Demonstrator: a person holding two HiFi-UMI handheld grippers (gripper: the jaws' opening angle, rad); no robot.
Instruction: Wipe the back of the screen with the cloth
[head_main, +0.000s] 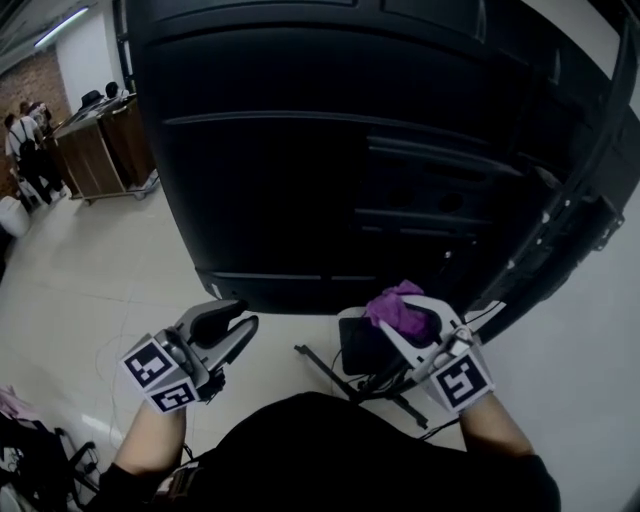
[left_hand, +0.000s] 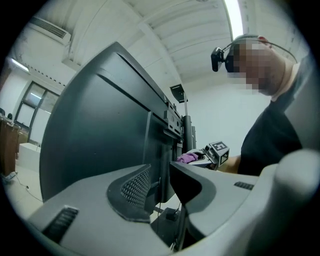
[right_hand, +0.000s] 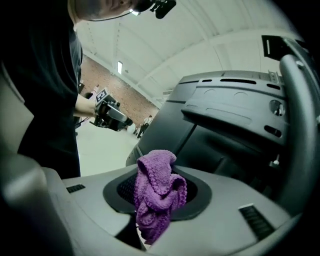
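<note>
Dark-sleeved arms are reaching forward at the bottom of the head view, each hand carrying a tool. On the person's right, the right gripper (head_main: 408, 312) is pinching a purple cloth (head_main: 397, 304) just below the lower edge of the screen (head_main: 330, 150). Its black moulded back is filling most of the picture and leaning over the pale floor (head_main: 90, 290). On the other side, the left gripper (head_main: 243, 322) is hovering near that same lower edge, apart from it.

Moving to the left gripper view, the jaws are standing slightly parted with nothing between them. Only the screen's dark side is showing through the gap. The cloth (left_hand: 186, 157) is appearing small beyond, bunched in the other tool.

Turning to the right gripper view, the jaws are clenching the cloth (right_hand: 157, 192) near its middle, so a knobbly wad is bulging above the pads and a tail is hanging below. The ribbed, vented rear panel is rising just ahead, not yet touched as far as I can tell.

The cloth is looking light, soft and floppy, with a looped pile that should be catching dust rather than sliding. Holding it by the bunch is leaving free fabric above the pads to press on the plastic. The panel is seeming stiff, so gentle pressure is probably suiting it, and its ridges and ports may be snagging loops.
</note>
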